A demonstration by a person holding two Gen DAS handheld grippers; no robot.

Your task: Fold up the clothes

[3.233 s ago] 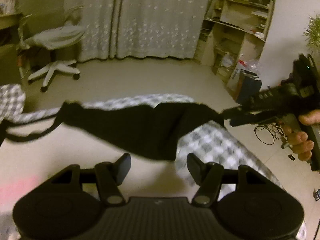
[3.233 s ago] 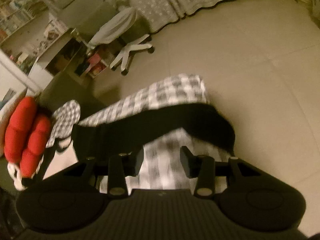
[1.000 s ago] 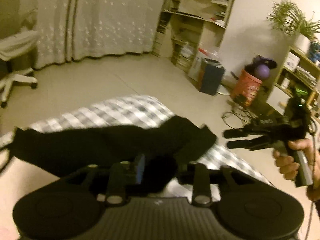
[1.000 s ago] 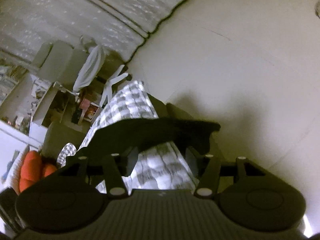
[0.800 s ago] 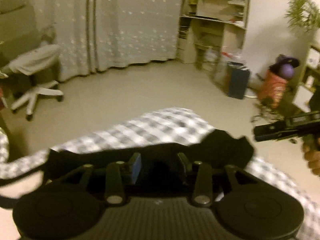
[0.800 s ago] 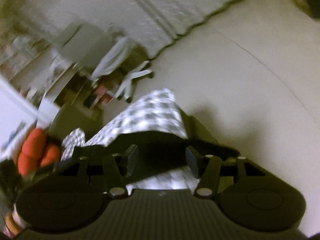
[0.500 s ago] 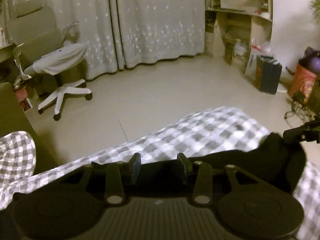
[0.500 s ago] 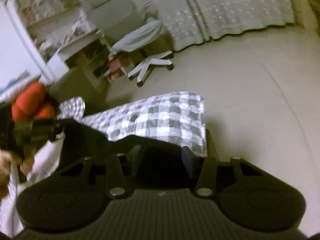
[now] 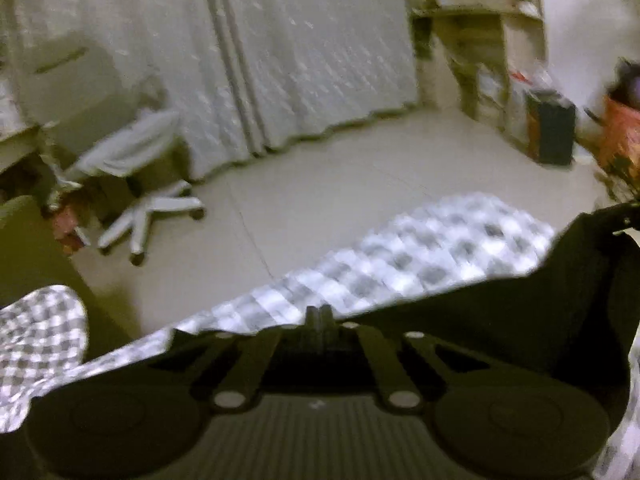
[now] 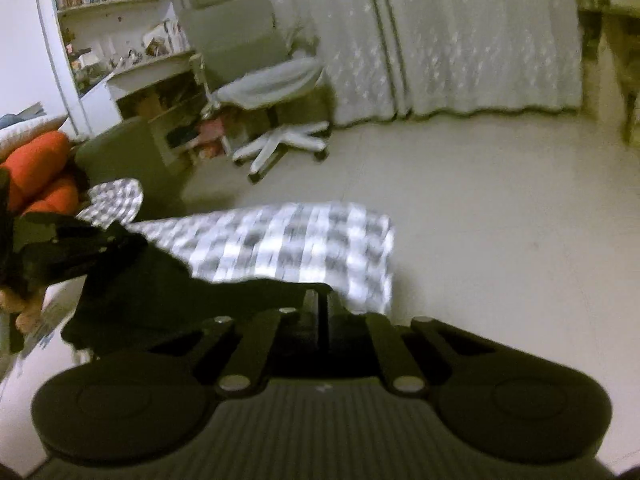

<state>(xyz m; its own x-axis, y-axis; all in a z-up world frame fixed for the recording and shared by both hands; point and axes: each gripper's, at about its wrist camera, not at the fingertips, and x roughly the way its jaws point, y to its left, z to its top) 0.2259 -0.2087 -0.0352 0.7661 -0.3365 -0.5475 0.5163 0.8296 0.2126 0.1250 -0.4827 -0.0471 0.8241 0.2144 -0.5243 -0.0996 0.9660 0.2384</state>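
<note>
A black garment (image 9: pixel 500 320) is pinched at each end by the pressed-together left tongs (image 9: pixel 319 317) and right tongs (image 10: pixel 318 300), stretched low in both frames over the checked bed (image 10: pixel 288 244), so the folding is judged partway, flattening and stacking remaining.

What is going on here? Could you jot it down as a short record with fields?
Activity: folding clothes with two tools
Garment: black garment, spread between both tools
Surface: bed with checked cover
Left hand-held gripper: fingers pressed together at the garment's edge
Right hand-held gripper: fingers closed at the garment's edge
Background: white office chair, pale curtains, wooden shelves, red cushion
Image quality: left view blurred
</note>
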